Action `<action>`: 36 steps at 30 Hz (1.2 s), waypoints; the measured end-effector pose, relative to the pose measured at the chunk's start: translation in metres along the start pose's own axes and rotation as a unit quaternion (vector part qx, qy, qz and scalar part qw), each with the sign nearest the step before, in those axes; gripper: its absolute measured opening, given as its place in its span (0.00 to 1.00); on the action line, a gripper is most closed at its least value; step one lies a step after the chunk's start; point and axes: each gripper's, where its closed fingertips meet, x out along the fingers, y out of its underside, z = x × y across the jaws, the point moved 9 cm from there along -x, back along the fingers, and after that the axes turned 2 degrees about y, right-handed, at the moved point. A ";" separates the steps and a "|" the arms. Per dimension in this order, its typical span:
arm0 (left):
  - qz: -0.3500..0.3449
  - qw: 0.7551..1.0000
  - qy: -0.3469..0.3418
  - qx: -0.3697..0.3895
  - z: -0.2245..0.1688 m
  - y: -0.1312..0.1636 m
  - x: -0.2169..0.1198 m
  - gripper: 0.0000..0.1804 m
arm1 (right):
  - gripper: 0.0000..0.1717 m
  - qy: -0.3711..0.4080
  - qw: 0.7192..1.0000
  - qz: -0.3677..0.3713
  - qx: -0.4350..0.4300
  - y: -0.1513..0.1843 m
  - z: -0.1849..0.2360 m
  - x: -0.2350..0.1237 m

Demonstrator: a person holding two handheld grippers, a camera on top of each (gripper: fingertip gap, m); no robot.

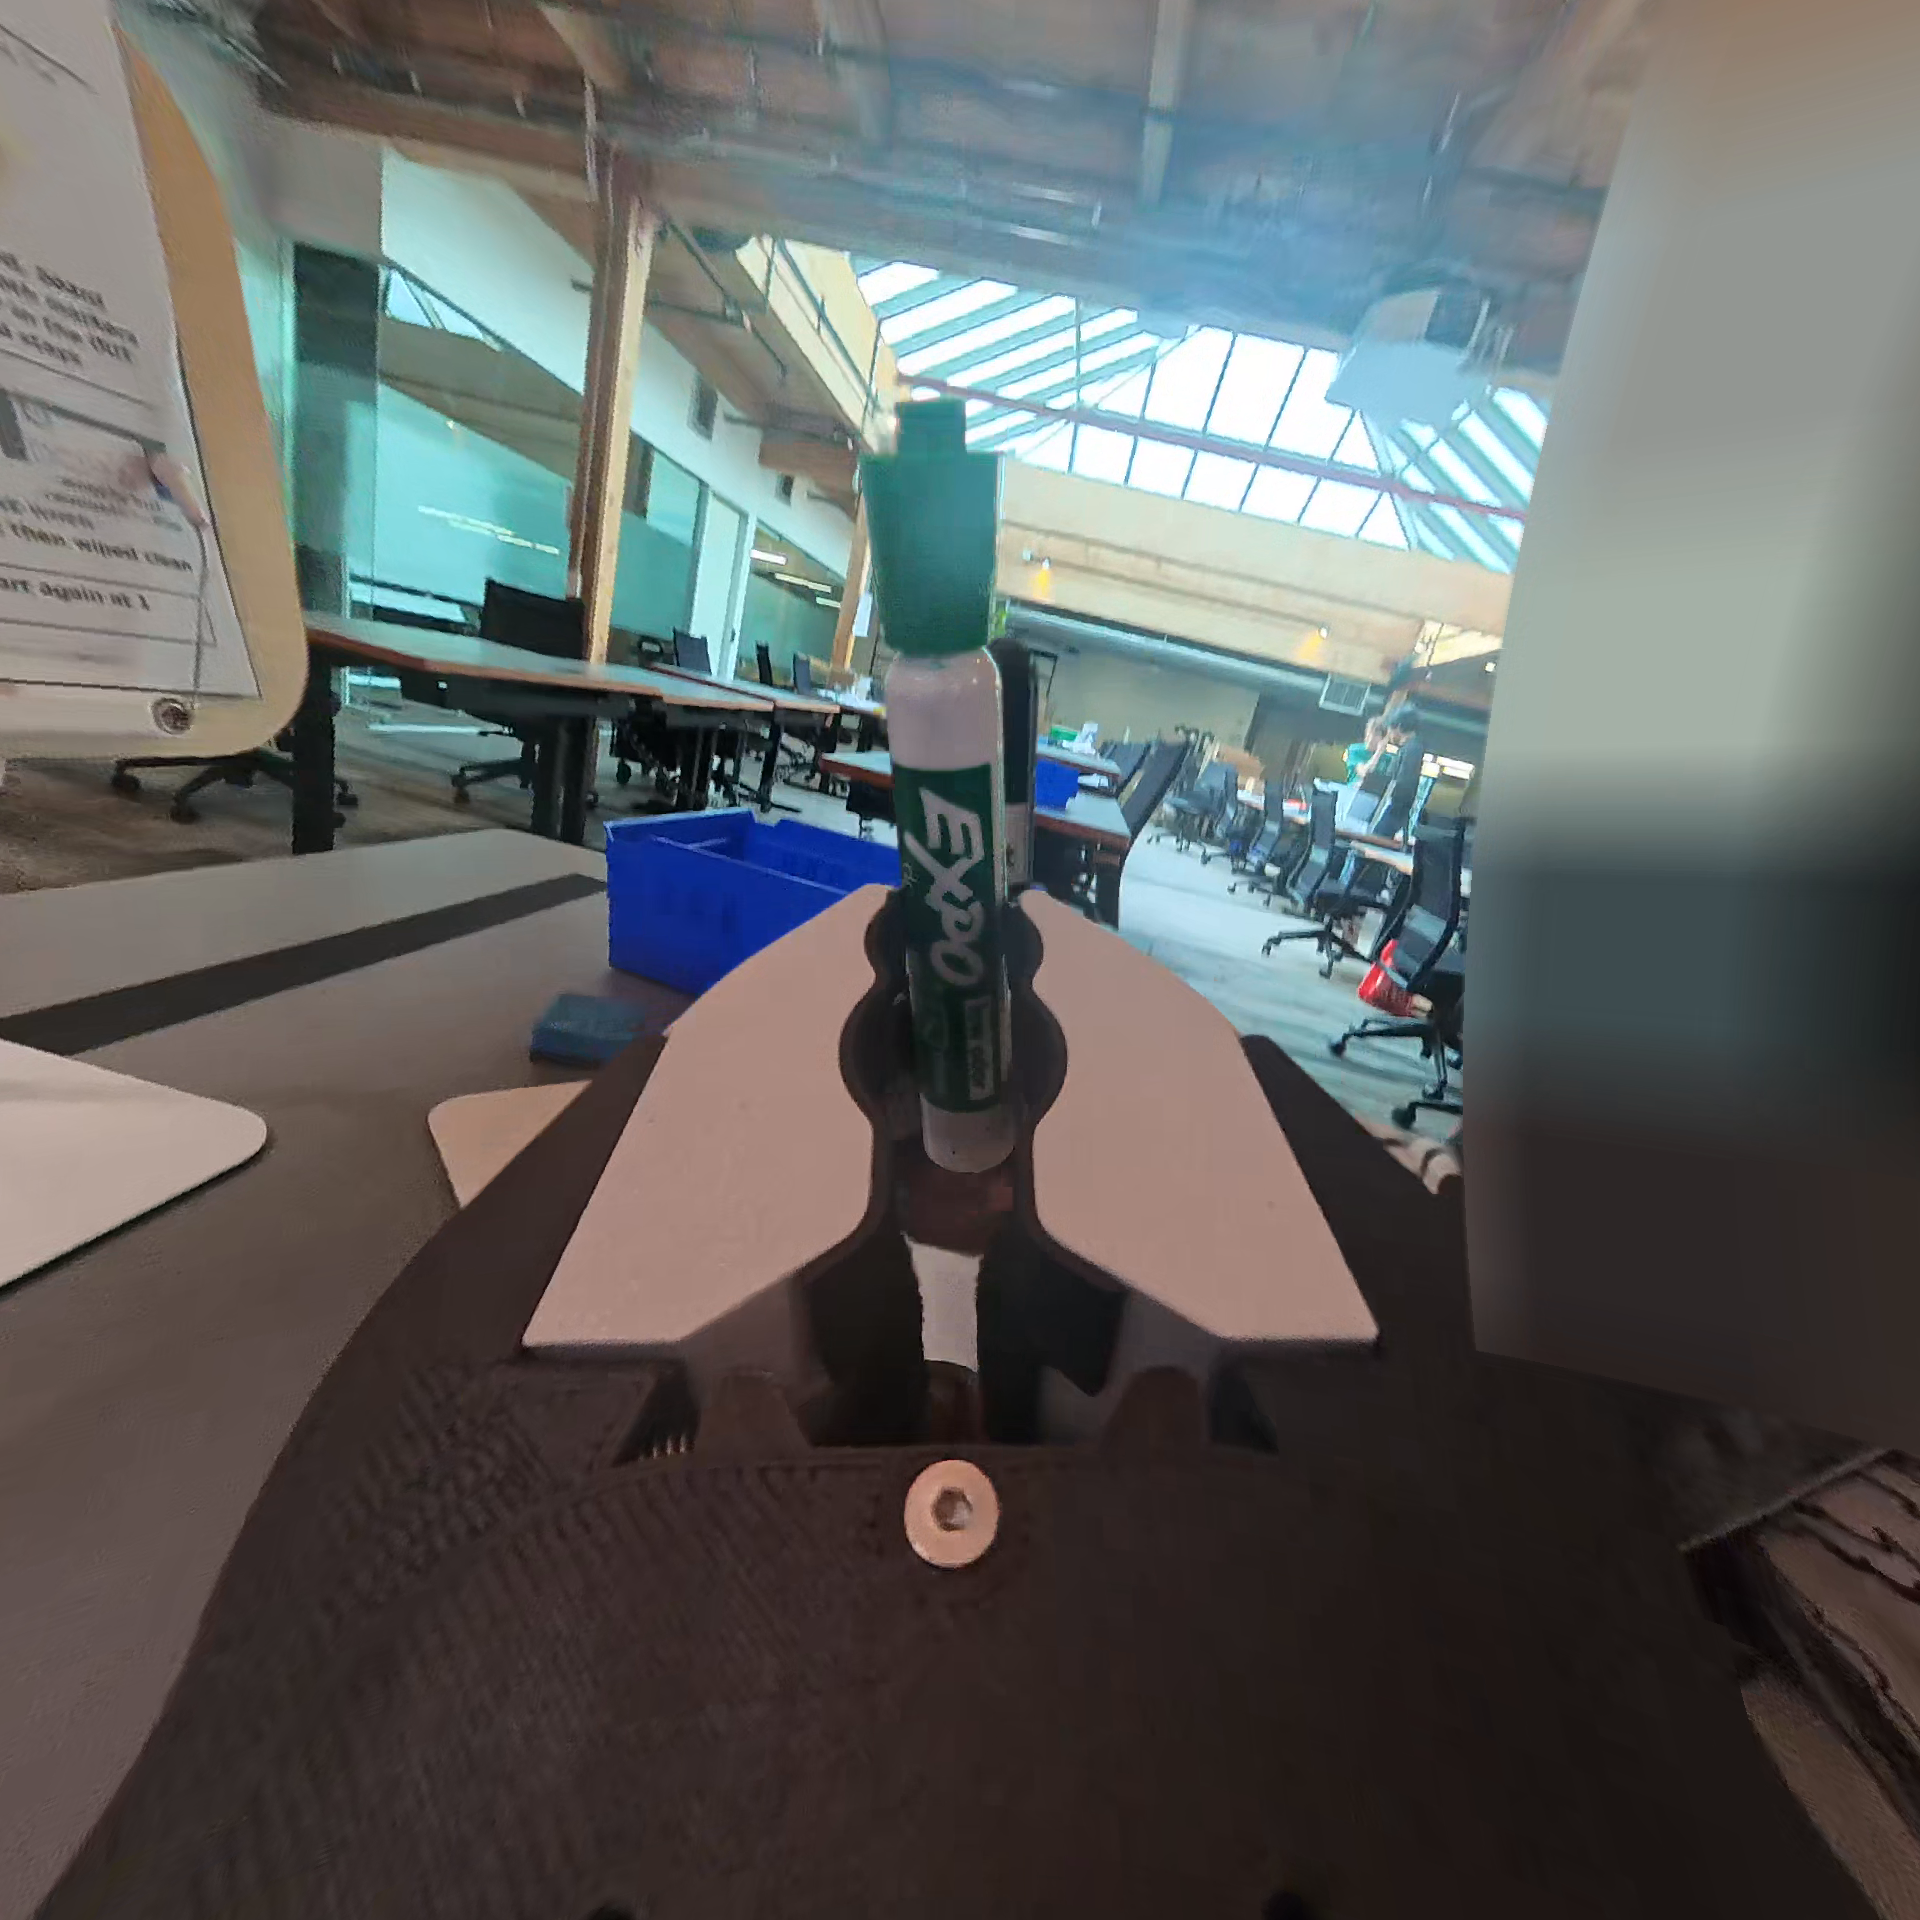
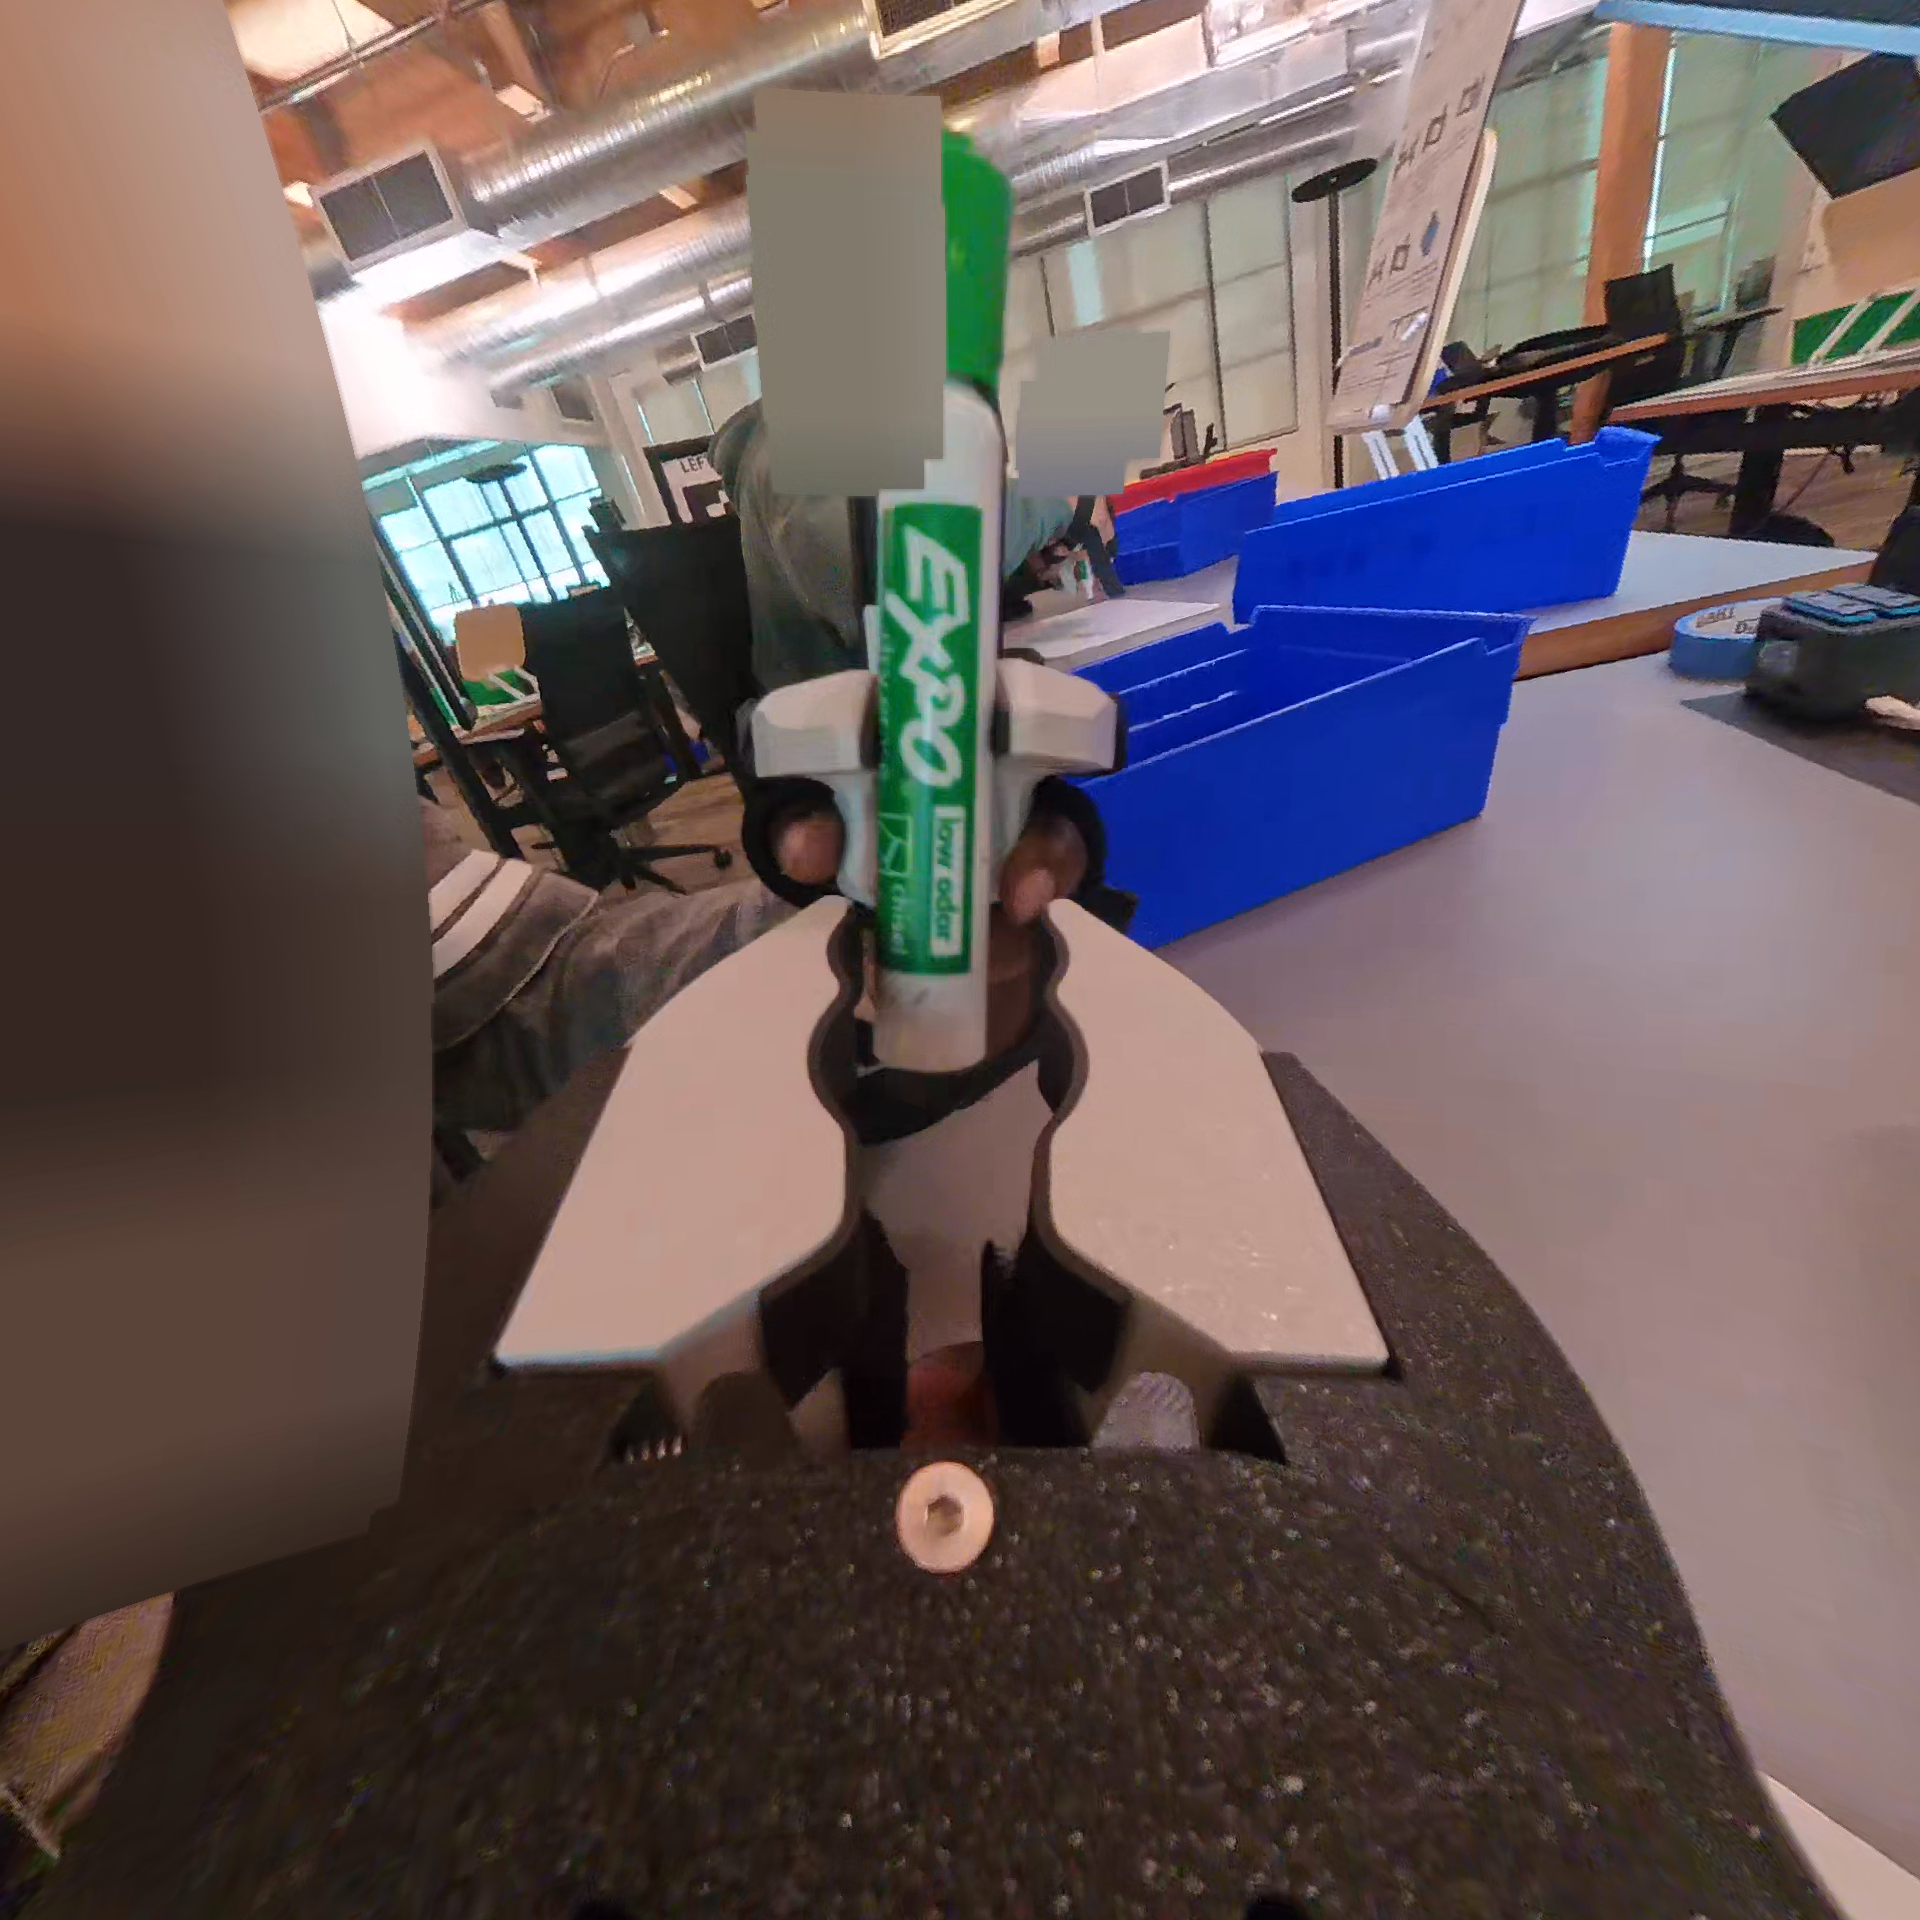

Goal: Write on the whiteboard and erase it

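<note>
To the left of the left gripper (image 1: 951, 914), low on the grey table (image 1: 312, 1091), lies a white panel with a rounded corner (image 1: 104, 1153). It is probably the whiteboard, though only its corner is in view. A little ahead and to the left of the fingertips lie a blue eraser pad (image 1: 592, 1023) and a blue bin (image 1: 727, 894). The left gripper is clamped on the green marker (image 1: 951, 831), which stands upright across its jaws with both pads against the barrel and the cap (image 1: 930, 540) on at the top. The right gripper (image 2: 951, 914) faces it from the other side. Its jaws stand apart around the lower end of the marker, and a gap shows on the right, so it grips nothing yet.

I think the step is to bring the second gripper onto the marker so the cap can come off. To do it well, the left grasp should hold firm and not let the barrel tilt. The right one should be centred on the part it is meant to take before closing, so that both pads meet it together. A pull on the cap should then go straight along the marker, not sideways. The table to the right of the right gripper is free for setting the cap down.
</note>
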 end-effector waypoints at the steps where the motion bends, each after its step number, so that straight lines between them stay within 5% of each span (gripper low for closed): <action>1: 0.013 1.000 0.004 0.005 0.001 0.003 0.003 0.10 | 0.13 0.001 1.000 0.014 -0.015 0.001 0.001 -0.001; 4: 0.060 0.997 -0.012 0.054 0.002 0.006 0.002 0.11 | 0.12 0.034 0.996 0.070 -0.046 0.002 0.000 -0.006; 6: 0.119 0.973 -0.093 0.175 0.006 0.004 -0.007 0.17 | 0.12 0.079 0.988 0.123 -0.050 0.003 -0.007 -0.017; 9: 0.223 0.848 -0.230 0.423 0.008 0.000 -0.025 0.29 | 0.12 0.172 0.961 0.210 -0.060 0.009 -0.019 -0.033; 16: 0.411 0.532 -0.211 0.709 0.007 0.031 -0.011 0.35 | 0.12 0.194 0.932 0.305 0.000 0.027 -0.028 -0.036; 18: 0.444 0.494 -0.184 0.725 0.013 0.040 -0.008 0.34 | 0.12 0.181 0.932 0.315 0.005 0.029 -0.027 -0.035; 21: 0.457 0.482 -0.162 0.730 0.022 0.046 -0.005 0.25 | 0.12 0.164 0.932 0.322 0.007 0.030 -0.024 -0.034; 23: 0.468 0.493 -0.157 0.717 0.024 0.048 -0.003 0.11 | 0.12 0.161 0.935 0.317 0.005 0.028 -0.023 -0.034; 25: 0.476 0.550 -0.175 0.663 0.028 0.048 -0.004 0.10 | 0.12 0.161 0.946 0.281 -0.003 0.021 -0.023 -0.038; 28: 0.414 0.720 -0.194 0.522 0.027 0.040 -0.004 0.10 | 0.14 0.134 0.981 0.125 -0.062 -0.004 -0.016 -0.047; 31: 0.317 0.880 -0.122 0.332 0.021 0.035 0.002 0.10 | 0.34 0.103 0.985 -0.072 -0.115 -0.024 -0.003 -0.056; 33: 0.275 0.922 -0.068 0.266 0.016 0.036 0.007 0.09 | 0.35 0.077 0.983 -0.101 -0.132 -0.021 0.000 -0.050; 36: 0.273 0.929 -0.026 0.249 0.012 0.041 0.009 0.10 | 0.31 0.046 0.986 -0.040 -0.155 -0.005 -0.001 -0.032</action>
